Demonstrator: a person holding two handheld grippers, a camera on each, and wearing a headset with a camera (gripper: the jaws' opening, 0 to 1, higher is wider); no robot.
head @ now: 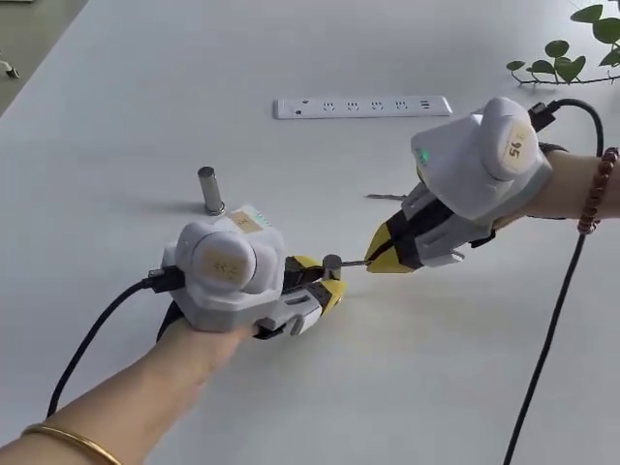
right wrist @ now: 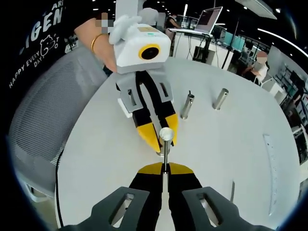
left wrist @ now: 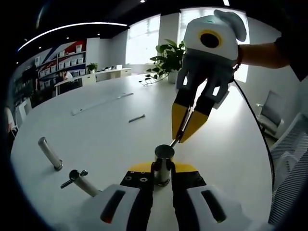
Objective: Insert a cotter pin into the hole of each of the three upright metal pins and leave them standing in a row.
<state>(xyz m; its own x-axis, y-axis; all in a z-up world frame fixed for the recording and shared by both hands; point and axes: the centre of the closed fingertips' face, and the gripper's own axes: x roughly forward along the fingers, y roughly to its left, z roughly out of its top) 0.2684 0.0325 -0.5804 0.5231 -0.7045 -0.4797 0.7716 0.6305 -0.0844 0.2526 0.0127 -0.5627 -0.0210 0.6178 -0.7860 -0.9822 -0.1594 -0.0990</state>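
The short, shiny metal pin (left wrist: pixel 164 161) stood upright on the white table (head: pixel 436 368), pinched between the left gripper's (head: pixel 325 281) jaws. The right gripper (left wrist: pixel 185 132), jaws closed on a thin cotter pin (right wrist: pixel 165 156), held its tip at the pin's head.

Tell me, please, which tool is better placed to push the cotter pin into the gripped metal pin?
Right. The right tool is shut on the cotter pin, its tip at the metal pin. The left tool is shut on that pin, holding it upright, so it should just steady it.

Cotter pin (right wrist: pixel 165 156) half-hidden between jaws
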